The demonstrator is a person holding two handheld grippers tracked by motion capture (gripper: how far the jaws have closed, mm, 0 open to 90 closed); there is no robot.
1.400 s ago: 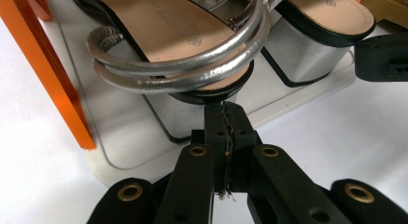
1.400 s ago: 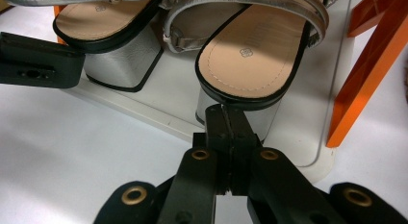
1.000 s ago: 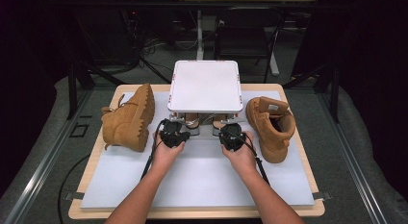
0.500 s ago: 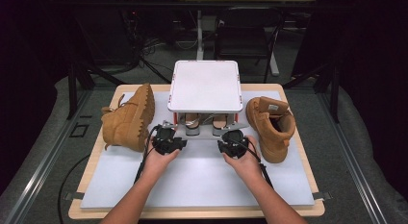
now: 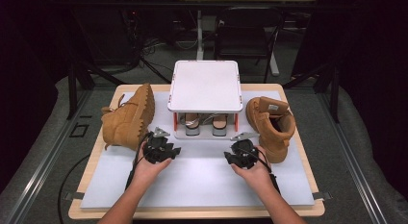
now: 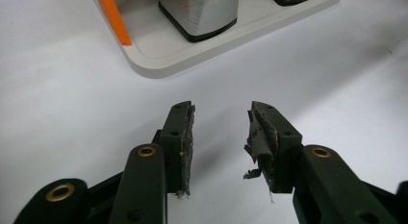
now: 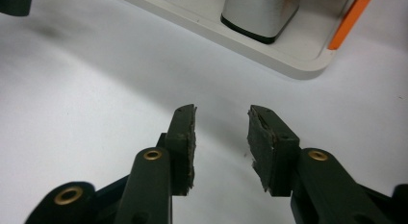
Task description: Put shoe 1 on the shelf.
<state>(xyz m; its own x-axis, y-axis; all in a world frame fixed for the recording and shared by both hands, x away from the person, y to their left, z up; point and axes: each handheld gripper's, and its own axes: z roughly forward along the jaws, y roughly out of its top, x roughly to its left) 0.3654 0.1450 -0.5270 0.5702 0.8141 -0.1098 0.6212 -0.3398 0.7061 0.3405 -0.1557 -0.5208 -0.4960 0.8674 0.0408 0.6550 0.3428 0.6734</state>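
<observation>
**Both tongs empty over open mat, rack just ahead**

Nearest me the white mat is bare from its front edge up to my hands, so there is free room behind and between them. The tabletop shows as a wooden rim around the mat.

My left tongs hover low over the mat, jaws about half apart, having just been opening, with nothing between them; in the left gripper view only bare mat lies between the worn pads. My right tongs are likewise half spread, just opened, released and empty, with bare mat under the pads. The two are well apart.

Just beyond both stands the white rack, its base edge close ahead of each pair of tongs. Orange posts mark its front corners, and metal-sided blocks sit on the base.

The left boot lies just beside my left tongs, on their outer side. The right boot stands upright, near my right hand.
</observation>
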